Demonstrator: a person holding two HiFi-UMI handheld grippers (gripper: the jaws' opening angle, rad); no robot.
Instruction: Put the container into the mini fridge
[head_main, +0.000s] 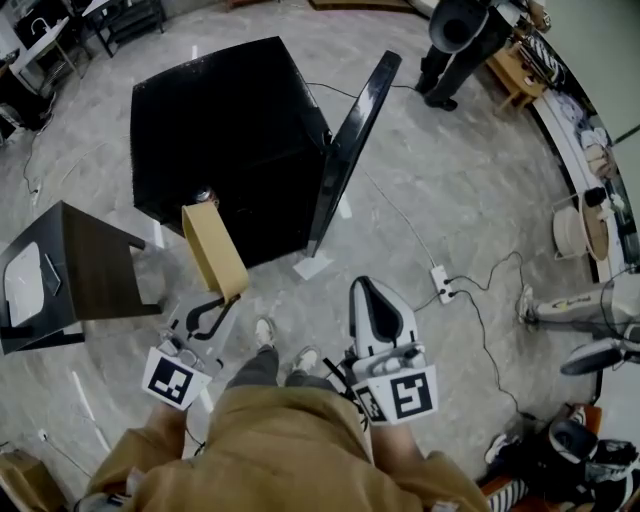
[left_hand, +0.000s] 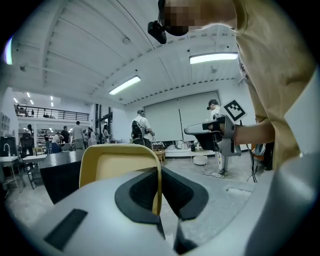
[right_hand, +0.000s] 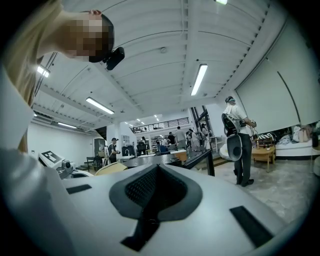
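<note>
The left hand-held gripper (head_main: 219, 303) pinches the rim of the tan container (head_main: 213, 248); in the left gripper view its jaws press on the thin wall of the container (left_hand: 119, 167), one on each side. The container hangs on edge above the floor (head_main: 440, 190), in front of the black mini fridge (head_main: 215, 135) and outside it. The fridge door (head_main: 352, 140) stands open to the right. The right hand-held gripper (head_main: 369, 290) is pressed together with nothing between its jaws, well apart from the fridge. A dark side table (head_main: 75, 270) stands to the left
</note>
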